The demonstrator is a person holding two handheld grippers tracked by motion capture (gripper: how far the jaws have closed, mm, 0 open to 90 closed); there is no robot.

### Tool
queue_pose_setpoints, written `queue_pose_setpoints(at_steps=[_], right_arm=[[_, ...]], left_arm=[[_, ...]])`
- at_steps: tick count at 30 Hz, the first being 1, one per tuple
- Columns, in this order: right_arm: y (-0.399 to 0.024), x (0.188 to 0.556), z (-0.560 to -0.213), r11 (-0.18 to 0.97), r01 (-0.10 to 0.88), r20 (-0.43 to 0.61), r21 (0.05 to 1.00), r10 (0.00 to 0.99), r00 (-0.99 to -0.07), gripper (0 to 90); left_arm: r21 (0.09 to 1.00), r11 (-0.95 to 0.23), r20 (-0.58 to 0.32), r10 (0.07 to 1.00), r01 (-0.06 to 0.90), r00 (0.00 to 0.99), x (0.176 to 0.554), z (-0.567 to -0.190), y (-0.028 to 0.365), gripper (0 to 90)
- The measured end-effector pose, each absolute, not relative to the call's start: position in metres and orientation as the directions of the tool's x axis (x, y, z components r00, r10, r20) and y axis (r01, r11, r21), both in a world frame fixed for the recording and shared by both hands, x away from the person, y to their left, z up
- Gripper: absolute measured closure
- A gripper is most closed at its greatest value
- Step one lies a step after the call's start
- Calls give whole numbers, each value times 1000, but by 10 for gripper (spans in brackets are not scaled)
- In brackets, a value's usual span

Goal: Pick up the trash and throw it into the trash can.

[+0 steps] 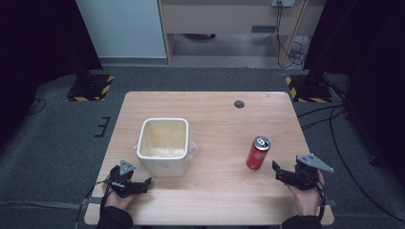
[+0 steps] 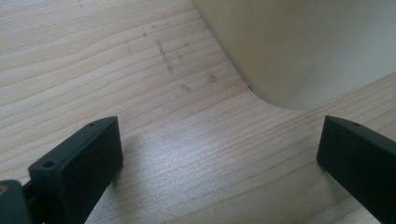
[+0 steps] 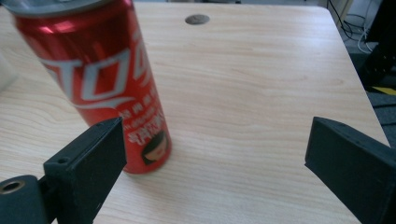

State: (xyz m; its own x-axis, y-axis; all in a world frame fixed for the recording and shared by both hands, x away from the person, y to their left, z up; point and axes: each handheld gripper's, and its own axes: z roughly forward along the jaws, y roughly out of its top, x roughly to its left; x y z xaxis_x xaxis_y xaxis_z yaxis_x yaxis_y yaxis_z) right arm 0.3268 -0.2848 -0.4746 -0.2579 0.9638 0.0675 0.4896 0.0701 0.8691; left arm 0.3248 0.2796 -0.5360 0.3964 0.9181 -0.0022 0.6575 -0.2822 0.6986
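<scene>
Wooden surface (image 1: 215, 191), seen from above. Cream square bin (image 1: 163, 145) stands left of centre with a clear bag lining it. Red can (image 1: 258, 153) stands upright right of centre, well apart from the bin, top opened. A small dark round hole (image 1: 239, 104) sits near the far edge.

Left tongs (image 1: 143, 183) held low at the near left corner, just beside the bin's near corner, jaws wide, nothing between them. Right tongs (image 1: 277, 171) at the near right, jaws wide and empty, close to the can but apart from it; in the right gripper view the can (image 3: 107, 88) stands behind the left jaw.
</scene>
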Motion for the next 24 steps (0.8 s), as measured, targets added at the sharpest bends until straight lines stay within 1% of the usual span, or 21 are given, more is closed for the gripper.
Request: queue_pose_setpoints(at_steps=[14,24], right_arm=[[-272,323,-439,80,401,53,912,949,-310,40],[-268,327,-413,37,350,92,936,934,-346,41]], left_arm=[[699,-283,-2,918,657,397,325,-536,279,0],[699,-282,-1,918,657,396,325,-536,279,0]])
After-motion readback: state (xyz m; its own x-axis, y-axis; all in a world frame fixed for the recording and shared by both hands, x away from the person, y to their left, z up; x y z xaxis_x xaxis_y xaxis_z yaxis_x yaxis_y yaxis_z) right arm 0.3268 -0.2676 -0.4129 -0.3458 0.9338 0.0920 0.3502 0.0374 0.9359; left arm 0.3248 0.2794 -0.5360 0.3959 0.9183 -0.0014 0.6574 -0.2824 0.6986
